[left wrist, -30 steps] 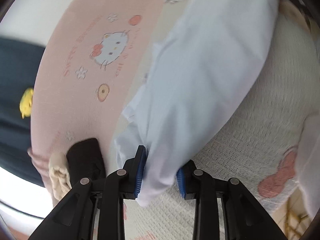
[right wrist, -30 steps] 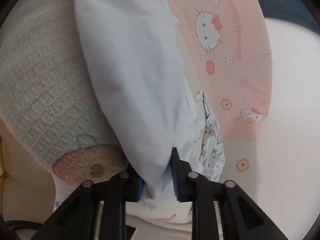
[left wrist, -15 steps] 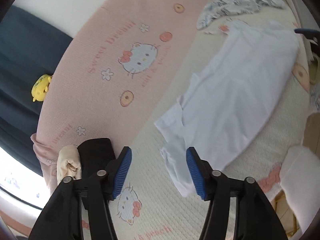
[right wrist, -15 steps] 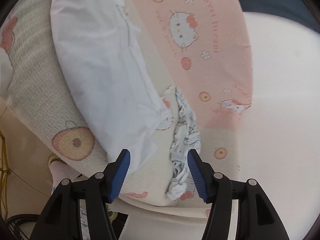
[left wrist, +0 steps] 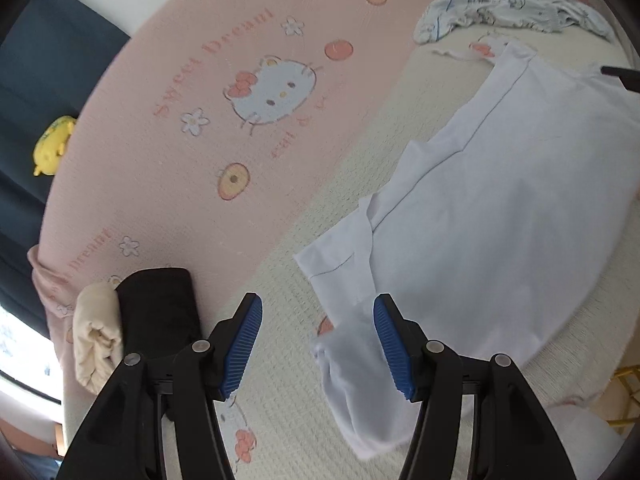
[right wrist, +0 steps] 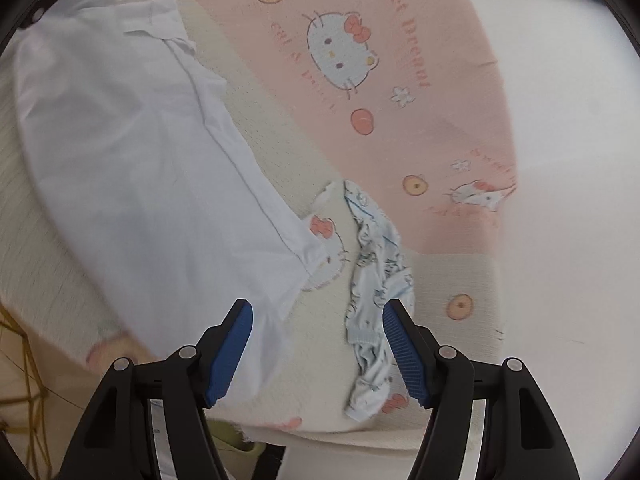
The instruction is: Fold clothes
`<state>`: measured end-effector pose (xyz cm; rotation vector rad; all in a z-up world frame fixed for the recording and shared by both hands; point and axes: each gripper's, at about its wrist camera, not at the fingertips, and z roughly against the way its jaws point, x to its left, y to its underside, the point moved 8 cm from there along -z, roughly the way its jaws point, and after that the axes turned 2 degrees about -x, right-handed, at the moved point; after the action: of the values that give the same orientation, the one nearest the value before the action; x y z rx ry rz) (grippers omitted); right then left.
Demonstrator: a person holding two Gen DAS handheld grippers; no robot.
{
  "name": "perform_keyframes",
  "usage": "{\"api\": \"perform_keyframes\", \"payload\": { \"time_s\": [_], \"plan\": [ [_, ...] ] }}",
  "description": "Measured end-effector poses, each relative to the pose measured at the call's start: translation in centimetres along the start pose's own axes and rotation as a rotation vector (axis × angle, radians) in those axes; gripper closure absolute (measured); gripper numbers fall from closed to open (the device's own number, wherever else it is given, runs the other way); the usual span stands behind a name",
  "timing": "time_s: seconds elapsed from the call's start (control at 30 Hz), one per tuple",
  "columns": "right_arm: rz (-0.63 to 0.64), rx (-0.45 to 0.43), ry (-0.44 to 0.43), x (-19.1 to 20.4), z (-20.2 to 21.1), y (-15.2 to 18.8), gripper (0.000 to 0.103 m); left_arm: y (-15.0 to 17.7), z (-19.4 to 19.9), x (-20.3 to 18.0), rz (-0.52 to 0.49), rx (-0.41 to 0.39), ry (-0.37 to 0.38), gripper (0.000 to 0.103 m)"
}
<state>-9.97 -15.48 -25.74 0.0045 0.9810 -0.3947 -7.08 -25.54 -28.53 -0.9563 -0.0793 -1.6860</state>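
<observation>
A white shirt (left wrist: 500,208) lies spread flat on the cream bed cover (left wrist: 280,320); the right wrist view shows it too, white shirt (right wrist: 132,152) stretching away to the left. My left gripper (left wrist: 318,344) hovers open above one end of the shirt, a loose fold of white cloth lying under its right finger (left wrist: 394,348). My right gripper (right wrist: 318,344) is open above the other end, with nothing between its blue pads. A crumpled blue-printed garment (right wrist: 376,292) lies just inside its right finger, and far off in the left wrist view as a printed garment (left wrist: 504,8).
A pink cartoon-cat blanket (left wrist: 200,120) covers the far side of the bed. Folded black (left wrist: 160,312) and cream (left wrist: 96,332) clothes sit by my left gripper. A yellow toy (left wrist: 52,148) lies on dark fabric. The bed's edge (right wrist: 360,436) runs under my right gripper.
Both grippers were shut on the shirt's ends one second ago. They let go, opened wide and drew back, and the shirt now lies flat on the bed.
</observation>
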Motion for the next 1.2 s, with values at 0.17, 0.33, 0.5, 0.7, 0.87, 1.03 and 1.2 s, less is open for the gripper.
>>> {"api": "perform_keyframes", "payload": {
  "time_s": [0.17,0.33,0.5,0.7,0.87,1.03,1.2],
  "plan": [
    [0.002,-0.012,-0.027,-1.3,-2.3,-2.7,0.036,-2.6,-1.8,-0.3,0.017,0.014,0.053,0.048],
    [-0.062,-0.021,-0.088,-4.3,-5.1,-4.3,0.036,-6.1,-2.8,-0.6,0.043,0.014,0.12,0.048],
    [-0.277,-0.013,-0.283,-7.1,-8.8,-3.9,0.036,-9.6,-3.8,-0.9,0.069,0.014,0.187,0.048],
    [-0.514,0.063,-0.486,-8.5,-13.9,-0.9,0.036,-14.3,-4.7,-2.8,0.155,0.038,0.331,0.048],
    [-0.646,0.093,-0.578,-8.4,-16.6,0.6,0.036,-18.2,-5.7,-5.8,0.067,0.058,0.387,0.048],
    [-0.806,0.097,-0.797,-7.5,-18.7,-0.3,0.036,-21.6,-7.7,-6.6,0.152,0.113,0.532,0.048],
    [-1.026,0.064,-1.054,-6.4,-20.6,-1.1,0.036,-23.8,-10.1,-7.2,0.303,0.184,0.678,0.048]
  ]
}}
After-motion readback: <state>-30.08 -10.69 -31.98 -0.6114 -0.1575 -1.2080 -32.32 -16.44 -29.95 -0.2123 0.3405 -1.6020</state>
